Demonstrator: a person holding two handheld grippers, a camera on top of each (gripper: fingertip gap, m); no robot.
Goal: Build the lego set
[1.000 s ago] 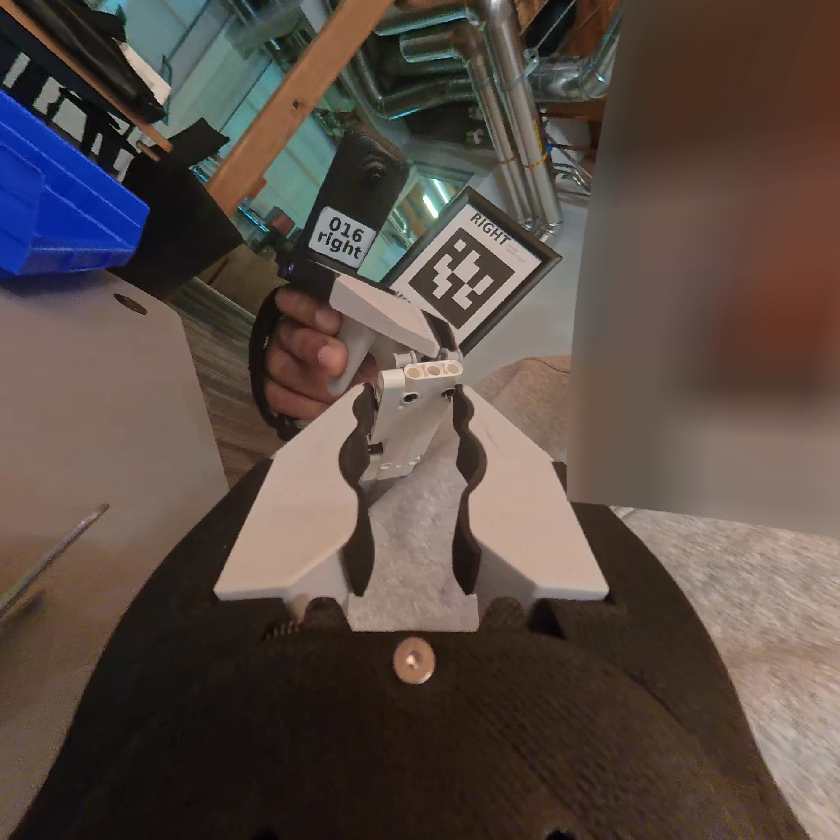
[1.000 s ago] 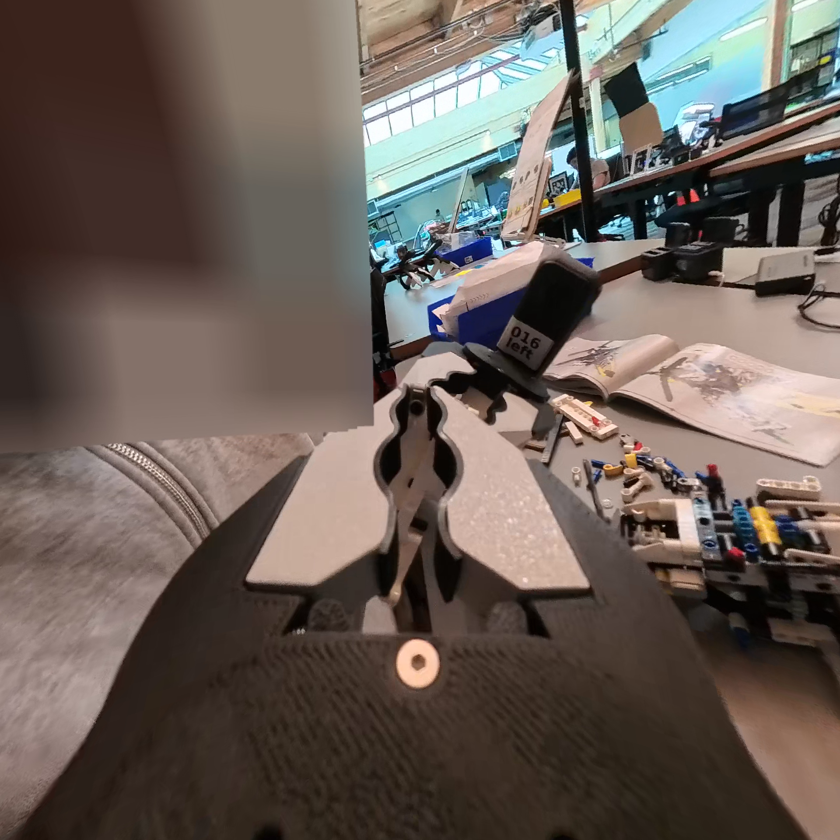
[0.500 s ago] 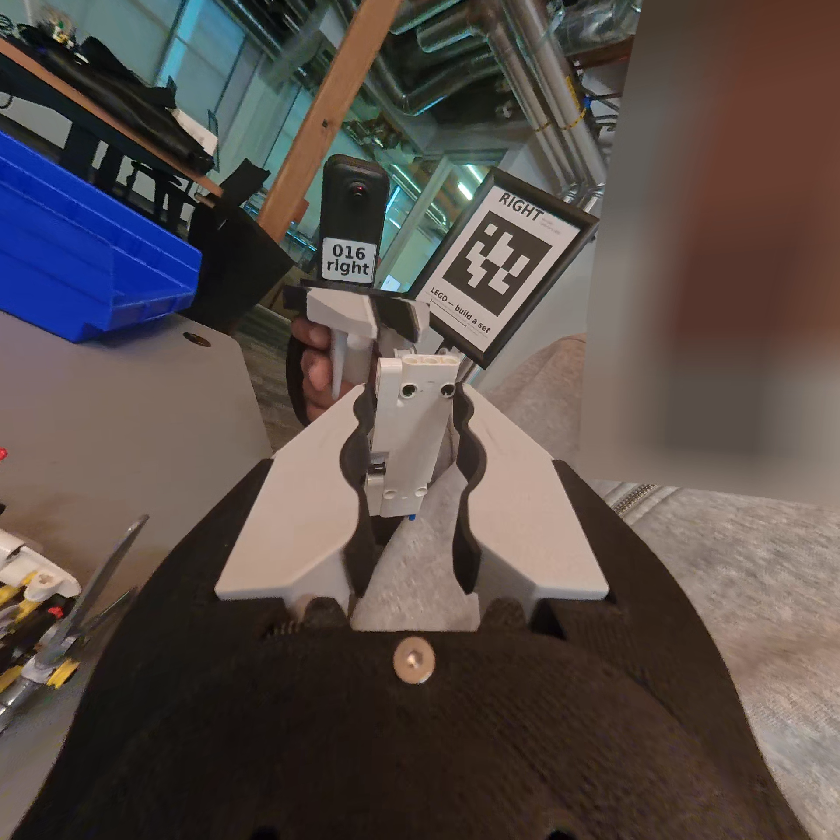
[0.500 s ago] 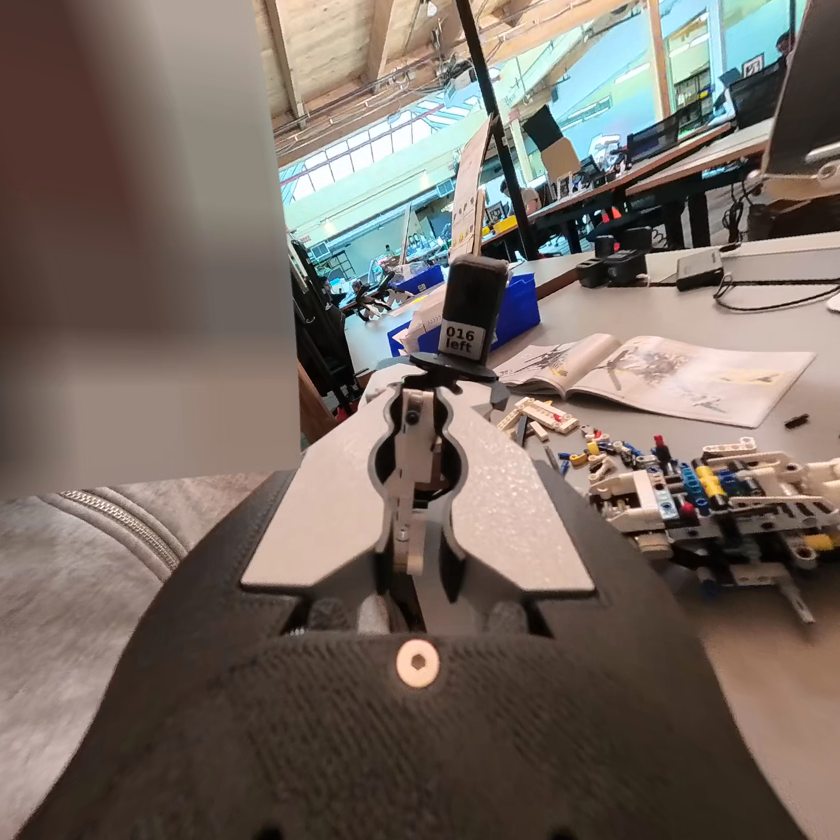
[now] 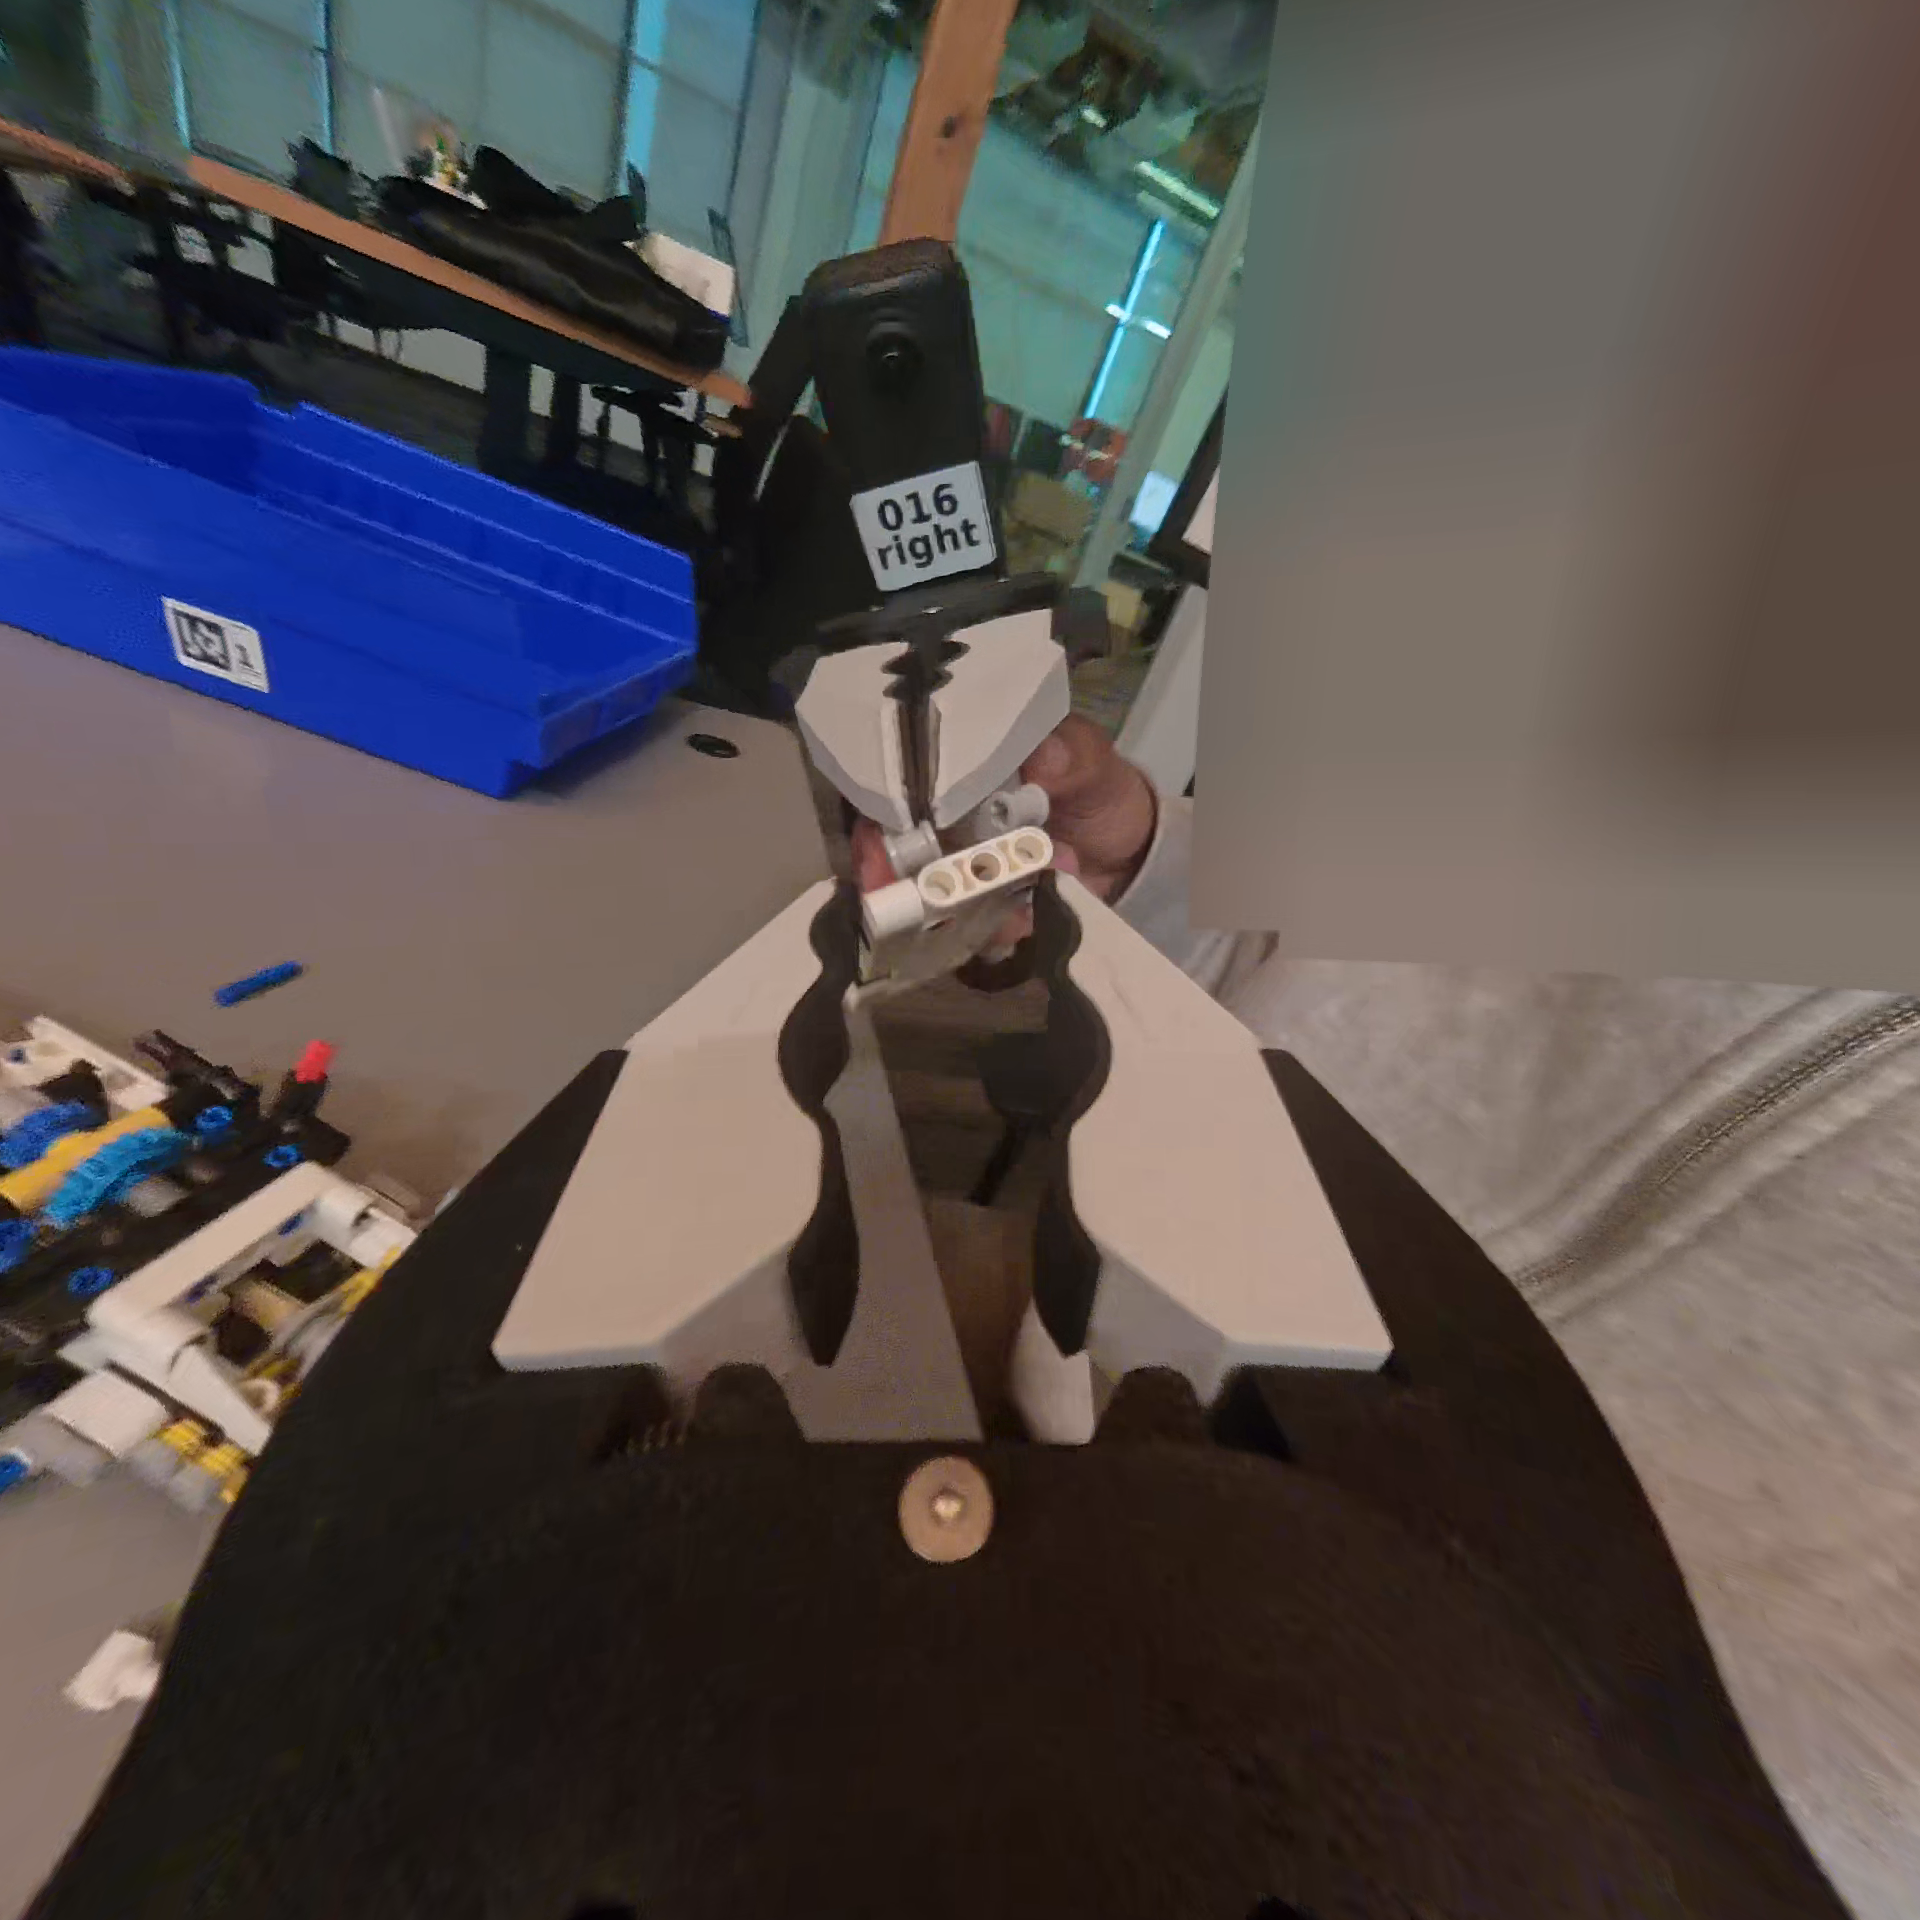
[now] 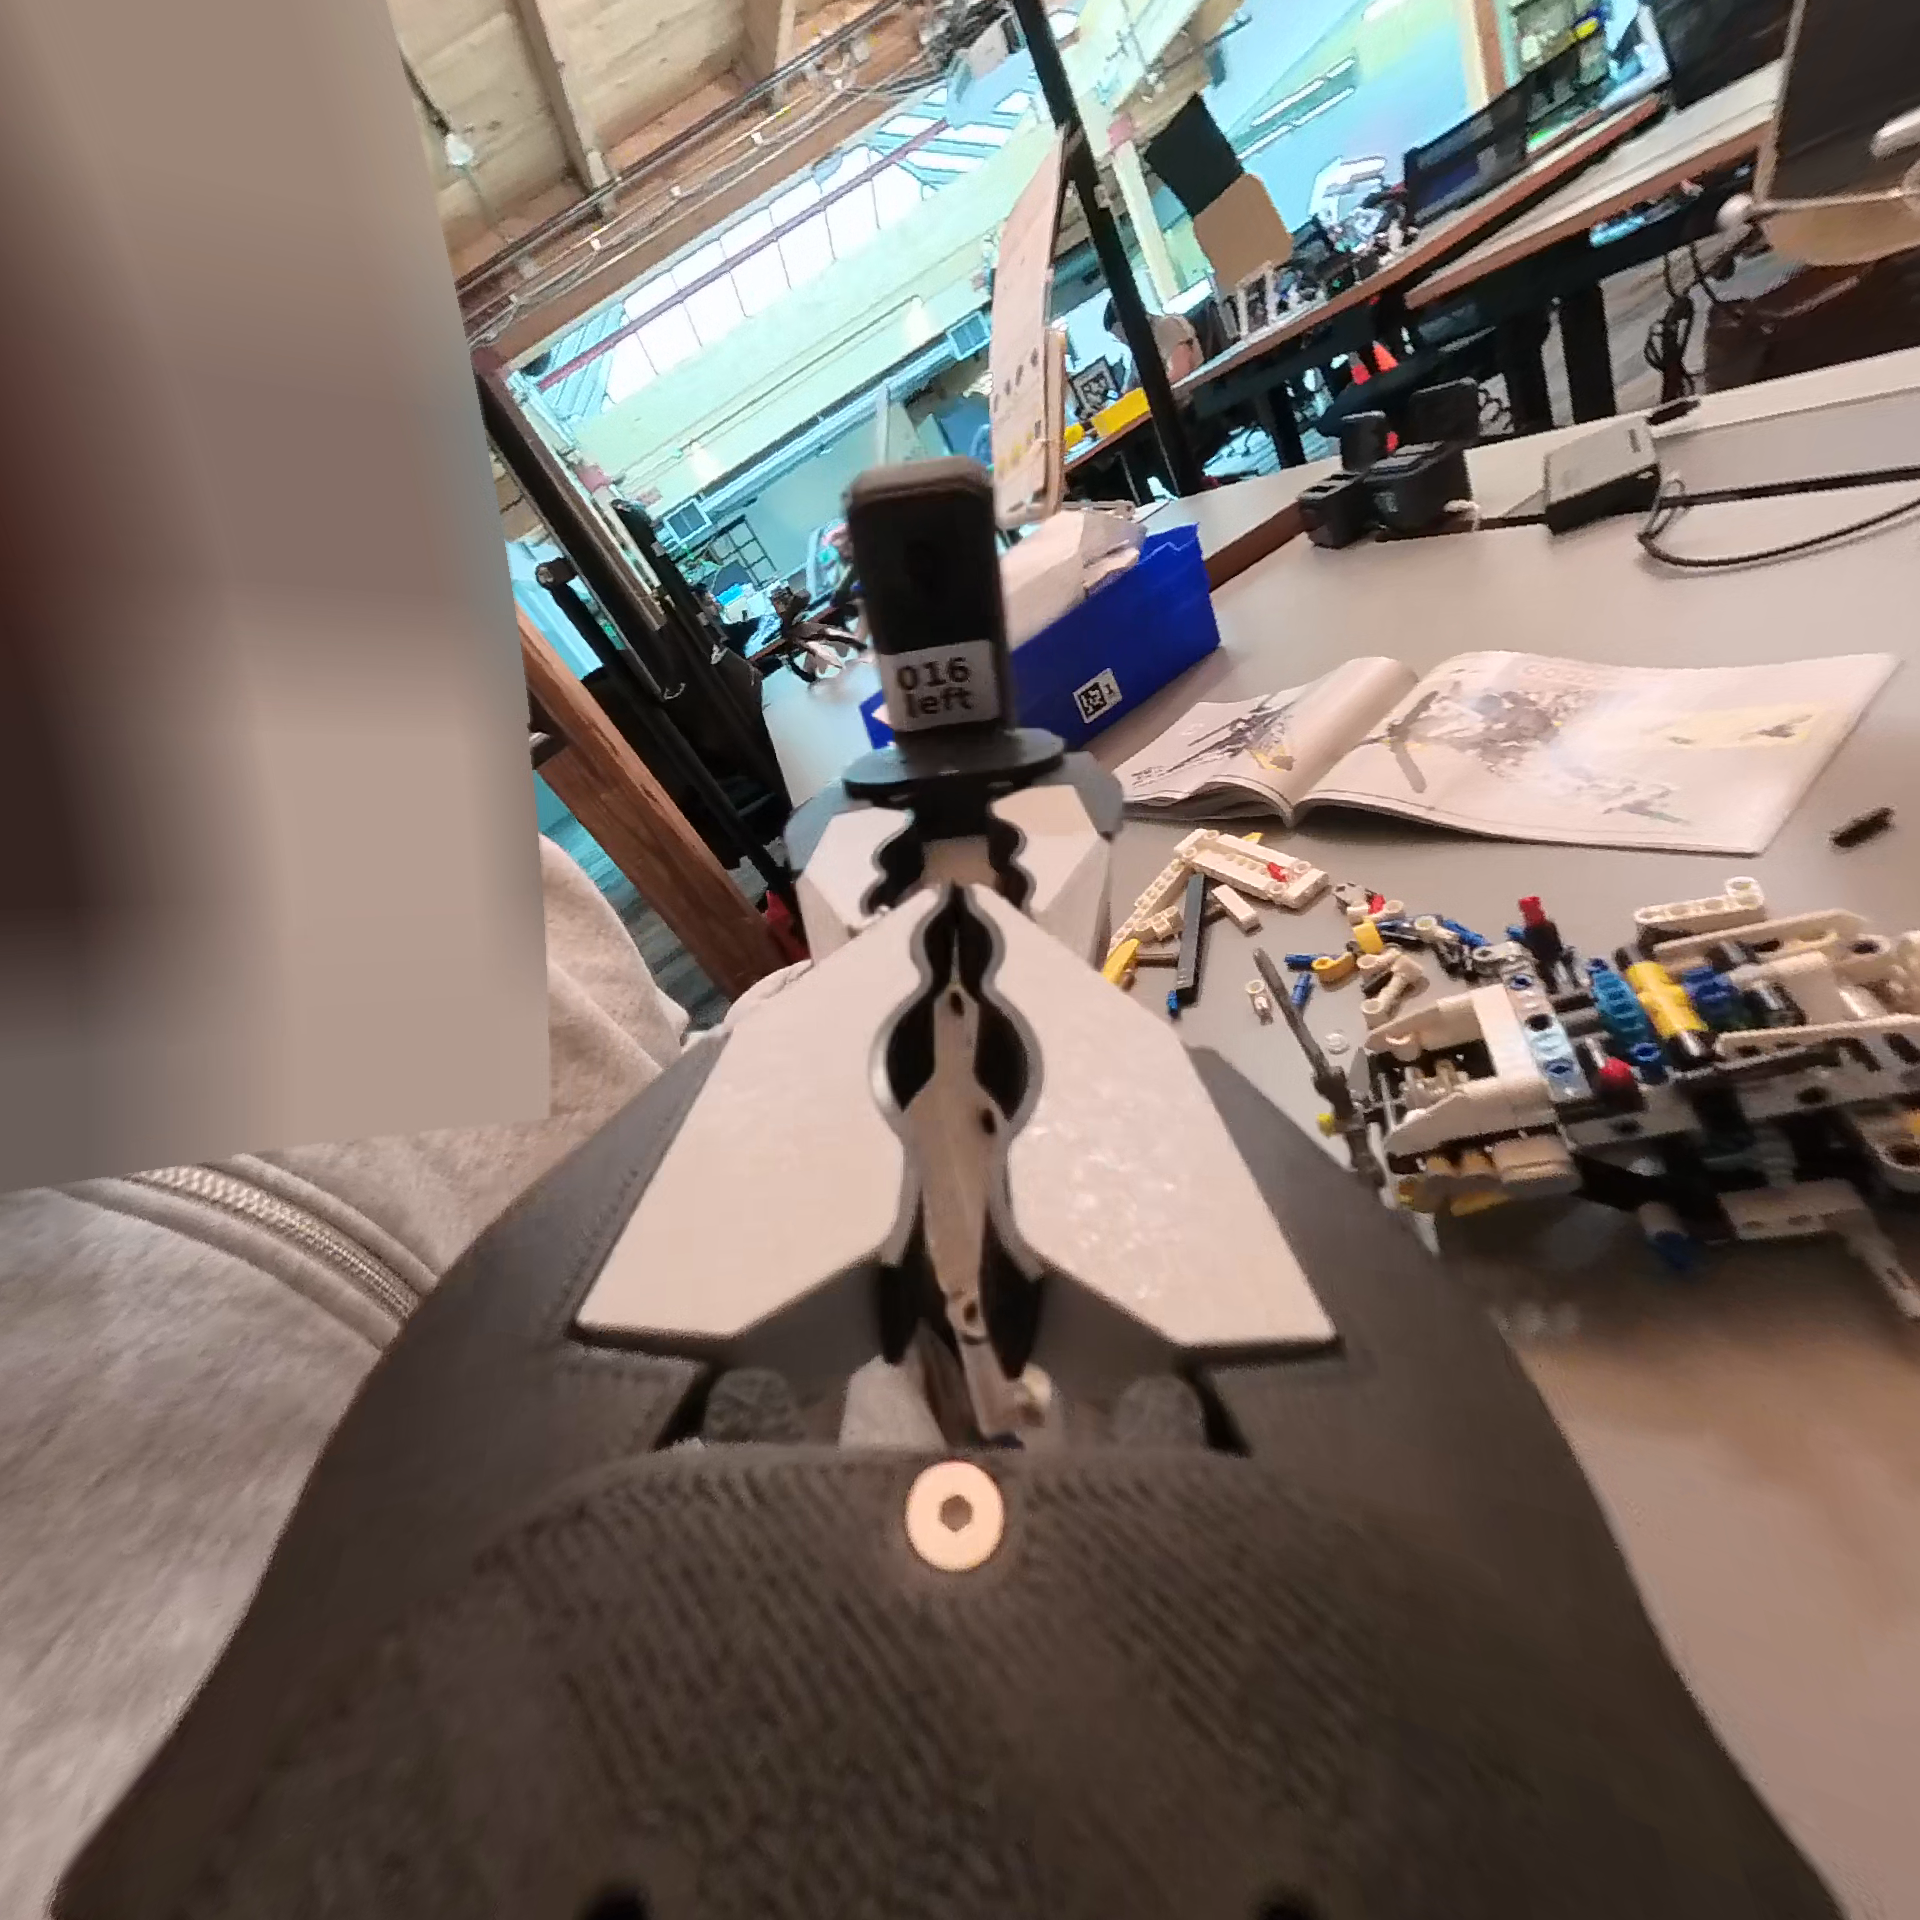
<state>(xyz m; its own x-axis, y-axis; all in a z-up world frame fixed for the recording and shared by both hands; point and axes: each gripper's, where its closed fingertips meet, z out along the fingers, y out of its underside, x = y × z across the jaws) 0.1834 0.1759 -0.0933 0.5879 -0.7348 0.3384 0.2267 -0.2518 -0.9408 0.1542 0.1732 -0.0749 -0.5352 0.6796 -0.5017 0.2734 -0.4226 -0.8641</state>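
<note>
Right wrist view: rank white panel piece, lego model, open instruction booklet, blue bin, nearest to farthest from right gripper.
1. White panel piece: clamped in the right gripper.
2. Lego model: right, on the table.
3. Instruction booklet: beyond the model.
4. Blue bin: farthest back.

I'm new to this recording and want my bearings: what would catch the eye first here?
The two grippers meet nose to nose in mid-air: the right gripper is shut on a flat white lego piece, with the left gripper open around its far end. To the side, on the grey table, lie a half-built lego model, loose pieces and an open instruction booklet.
</note>
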